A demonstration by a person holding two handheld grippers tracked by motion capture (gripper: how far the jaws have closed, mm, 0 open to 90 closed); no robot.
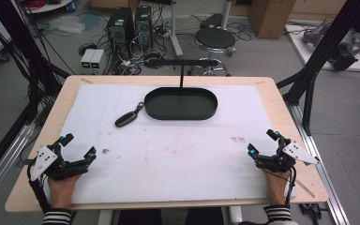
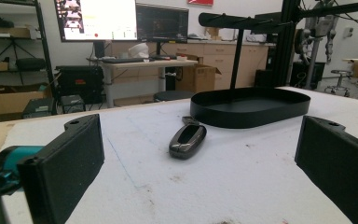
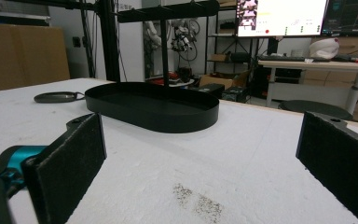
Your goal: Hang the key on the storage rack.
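- While we hold both tools low at the near edge of the table (image 1: pixel 37 136), the left gripper (image 1: pixel 77 146) has its jaws wide apart and nothing between them, and the right gripper (image 1: pixel 262 143) is spread the same way, also with nothing in it.
- The car key (image 1: pixel 127 118) lies flat on the white mat (image 1: pixel 178 150), left of the middle and well apart from both grippers; in the left gripper view it sits straight ahead between the jaws (image 2: pixel 187 140).
- We think the key is low and smooth, so the jaws could push it across the mat instead of closing on it if we come down too flat.
- The ring end of the key points toward the black tray (image 1: pixel 180 103), so a slide could bring it against the tray wall.
- Nothing stands between the left gripper and the key; only small dark stains (image 1: pixel 105 151) are on the mat.
- Farther, the post of the stand (image 1: pixel 182 75) rises from the tray, and its bar could catch a gripper that is lifted high there.
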